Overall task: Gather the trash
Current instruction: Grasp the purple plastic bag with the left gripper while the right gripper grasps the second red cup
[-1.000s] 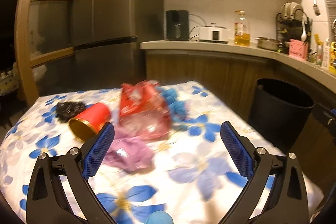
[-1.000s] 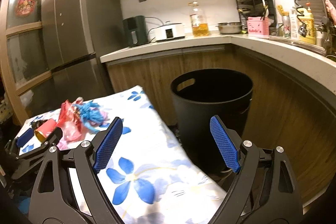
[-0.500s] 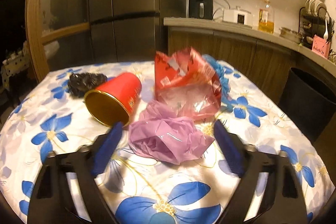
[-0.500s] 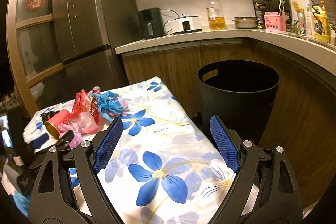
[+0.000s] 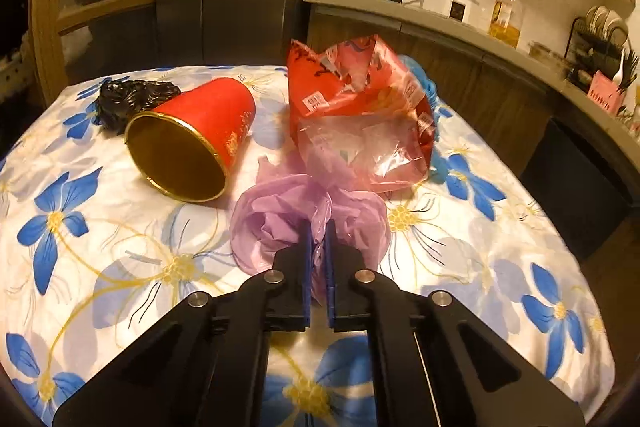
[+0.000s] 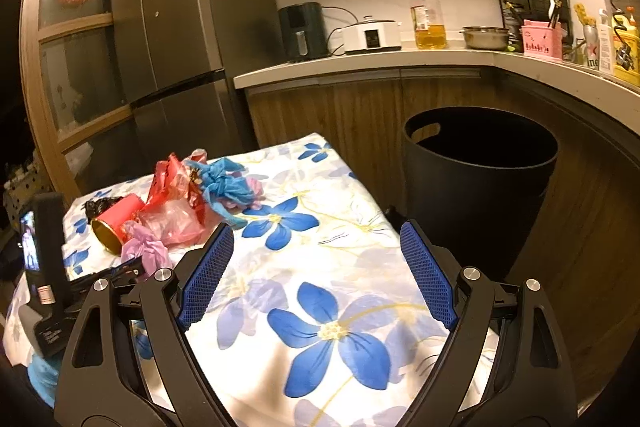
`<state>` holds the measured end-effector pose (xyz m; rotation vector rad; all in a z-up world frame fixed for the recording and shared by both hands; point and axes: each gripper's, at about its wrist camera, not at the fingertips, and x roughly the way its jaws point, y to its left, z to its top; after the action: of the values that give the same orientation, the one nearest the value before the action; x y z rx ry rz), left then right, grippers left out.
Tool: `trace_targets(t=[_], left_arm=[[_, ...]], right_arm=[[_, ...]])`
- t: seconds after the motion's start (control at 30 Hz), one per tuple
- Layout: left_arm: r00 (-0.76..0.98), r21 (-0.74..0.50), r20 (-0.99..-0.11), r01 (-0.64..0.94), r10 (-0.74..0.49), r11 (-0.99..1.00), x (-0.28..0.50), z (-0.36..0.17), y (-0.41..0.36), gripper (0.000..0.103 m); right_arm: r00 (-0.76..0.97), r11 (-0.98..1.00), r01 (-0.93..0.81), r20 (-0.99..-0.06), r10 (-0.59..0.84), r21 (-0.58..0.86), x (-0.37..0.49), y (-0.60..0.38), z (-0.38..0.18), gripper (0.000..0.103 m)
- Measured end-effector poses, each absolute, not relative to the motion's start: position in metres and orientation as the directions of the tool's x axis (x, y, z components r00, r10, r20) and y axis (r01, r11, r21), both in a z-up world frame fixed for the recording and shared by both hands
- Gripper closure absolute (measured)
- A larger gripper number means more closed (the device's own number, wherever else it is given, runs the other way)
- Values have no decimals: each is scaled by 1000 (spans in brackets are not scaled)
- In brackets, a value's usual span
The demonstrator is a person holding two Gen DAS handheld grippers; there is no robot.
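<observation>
purple plastic bag sits crumpled on the floral tablecloth, near edge of the trash pile, and i've got it pinched: my left gripper jaws have just been closing and are now clamped tight on a fold of the purple film, blue pads w/ only thin plastic between them. bag's bulk rests on the cloth.

just behind it & touching: red/clear snack wrapper, standing up crumpled. left of that, red cup lying on its side, gold inside facing me, close to the purple bag but apart from it. black crumpled bag behind the cup, touching its far end. blue gloves bunched behind the wrapper, best seen from right wrist cam.

my right gripper hovers over the near part of the table, jaws spread wide, nothing between them. black trash bin stands on the floor just past the table's right side, against the wood cabinets, mouth open. counter behind w/ appliances.
</observation>
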<state>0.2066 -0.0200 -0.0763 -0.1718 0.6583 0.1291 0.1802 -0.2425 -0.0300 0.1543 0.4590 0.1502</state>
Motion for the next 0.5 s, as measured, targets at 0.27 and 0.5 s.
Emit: trace_targets(t=[0.27,0.5], left_arm=[[833,-135,-552,-138,41,981,159,-56,-11,100],[850,-156,-518,-202,94,967,126,-41,27,100]], right_arm=[[854,967,-160,-464,235,196,190,-215,-42,19],[810,942,-279,-481,336,187,193,-163,-48,22]])
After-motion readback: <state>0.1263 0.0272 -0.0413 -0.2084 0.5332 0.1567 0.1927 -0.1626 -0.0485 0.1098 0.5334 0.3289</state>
